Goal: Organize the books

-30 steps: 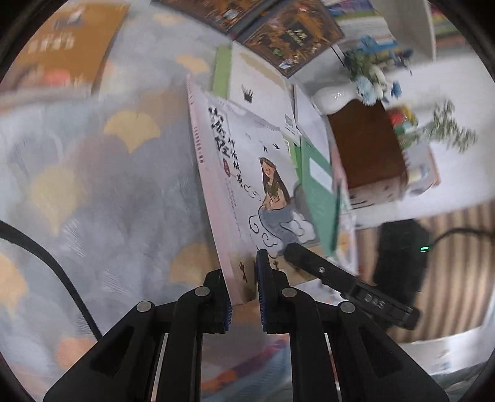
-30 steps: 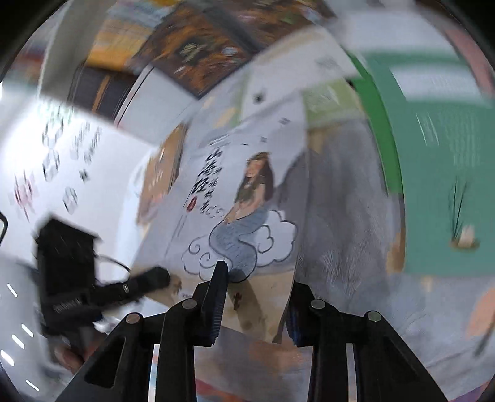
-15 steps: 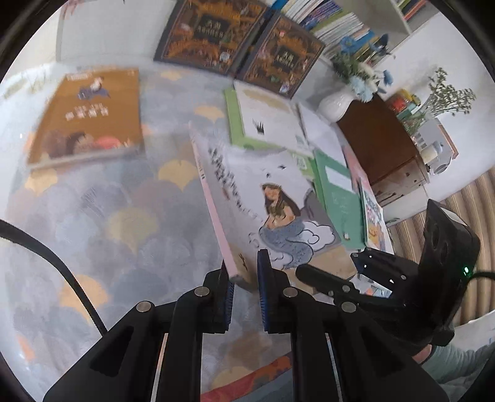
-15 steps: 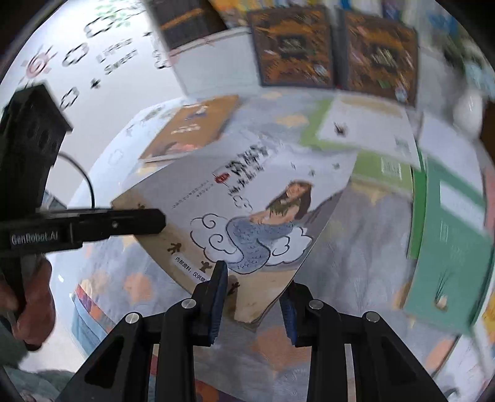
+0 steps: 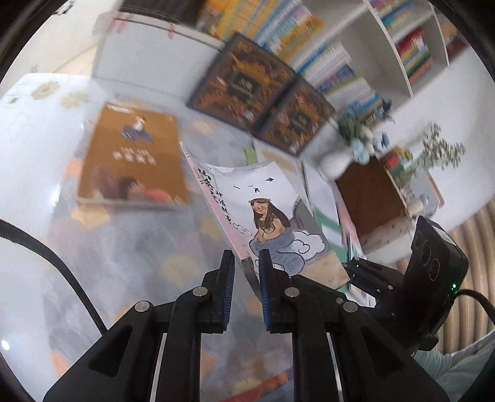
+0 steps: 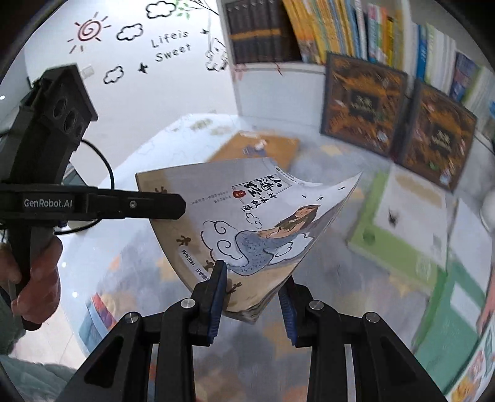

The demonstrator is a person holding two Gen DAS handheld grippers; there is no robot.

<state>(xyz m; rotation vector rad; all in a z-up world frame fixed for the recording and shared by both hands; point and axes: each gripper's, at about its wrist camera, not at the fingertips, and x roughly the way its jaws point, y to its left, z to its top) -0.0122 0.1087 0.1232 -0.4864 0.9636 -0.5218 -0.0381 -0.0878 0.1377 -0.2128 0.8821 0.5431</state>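
A book with a mermaid on its pale cover (image 5: 266, 210) (image 6: 247, 216) hangs tilted above the patterned carpet (image 5: 123, 263), held from two sides. My left gripper (image 5: 246, 263) is shut on its spine corner. In the right wrist view the left gripper (image 6: 181, 205) reaches the book's left corner from the side. My right gripper (image 6: 253, 286) is shut on the book's lower edge, pages fanning slightly between the pads. The right gripper's body (image 5: 433, 266) shows in the left wrist view beside the book's far corner.
An orange-brown book (image 5: 133, 154) (image 6: 260, 148) lies flat on the carpet. Two dark ornate books (image 5: 244, 83) (image 6: 365, 105) lean against the bookshelf (image 6: 340, 27). A green-and-white book (image 6: 399, 216) and a green book (image 6: 448, 309) lie to the right. A vase (image 5: 334, 164) and brown box (image 5: 368, 198) stand nearby.
Both grippers have lifted the mermaid book higher off the carpet and toward the bookshelf. The right gripper has rolled, so the book now sits more level in its view.
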